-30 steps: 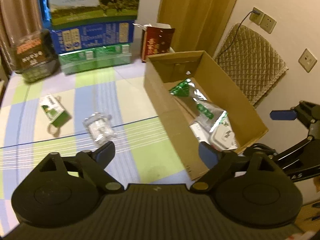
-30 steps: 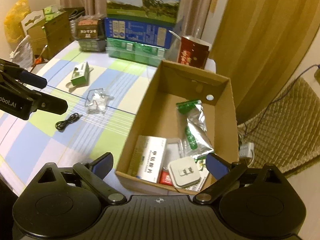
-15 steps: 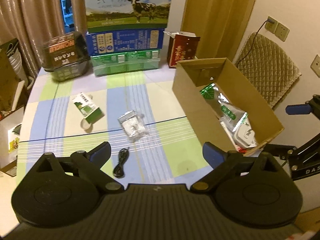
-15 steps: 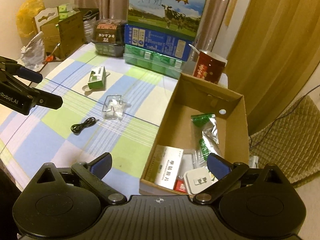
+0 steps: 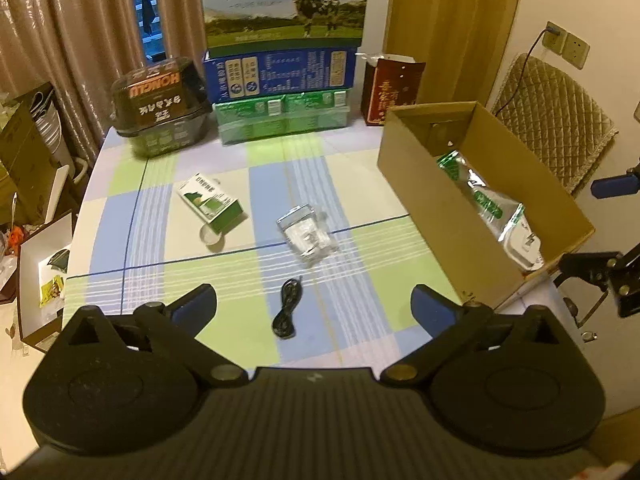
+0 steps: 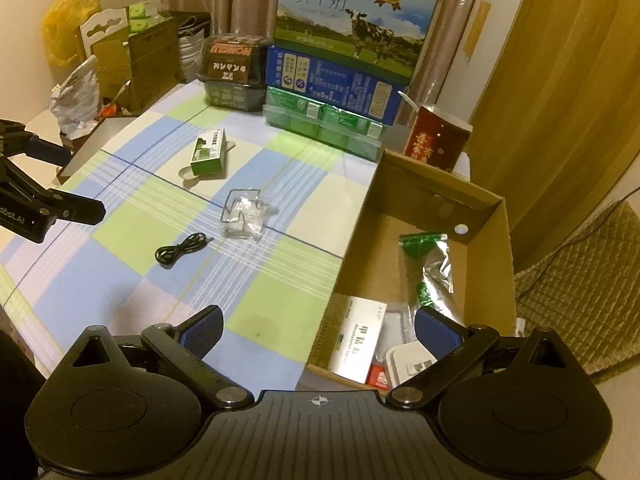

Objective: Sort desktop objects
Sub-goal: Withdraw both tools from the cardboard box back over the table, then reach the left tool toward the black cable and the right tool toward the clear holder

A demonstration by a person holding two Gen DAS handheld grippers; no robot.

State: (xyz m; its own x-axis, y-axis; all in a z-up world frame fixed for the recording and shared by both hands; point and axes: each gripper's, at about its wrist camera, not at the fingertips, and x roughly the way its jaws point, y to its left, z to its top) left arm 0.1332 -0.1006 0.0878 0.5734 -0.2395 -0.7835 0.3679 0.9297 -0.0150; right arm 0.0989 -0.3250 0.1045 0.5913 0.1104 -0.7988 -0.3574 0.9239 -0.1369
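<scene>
Cable (image 5: 287, 313) lies right ahead of my left gripper (image 5: 314, 307), between the spread blue pads in the left wrist view, flat on the checked cloth (image 5: 360, 248). The jaws have just been opening and now stand wide with nothing between them but bare cloth and that cable further on, so I judge the cable is my next pick. Beyond it sits the clear packet (image 5: 307, 234), and further left the green carton (image 5: 211, 203), both loose on the cloth and well apart from each other (easy to take one at a time). The box (image 5: 416, 184) stands at the right edge of the table, open side up, so things can be dropped in from above; a foil pouch (image 5: 486, 202) lies inside already. My left gripper tilts steeply down toward the cloth, above the table and touching nothing.

From the right wrist view, my right gripper (image 6: 319, 326) hangs over the near corner of the box, pads spread wide and empty. Under it lie a white carton (image 6: 356, 342) and the foil pouch beside it, so sorted things gather at this end. The cable (image 6: 182, 249), packet (image 6: 243, 218) and green carton (image 6: 209, 151) wait on the cloth to the left. This gripper too points steeply down, and I judge it parked clear while the left one works.
</scene>
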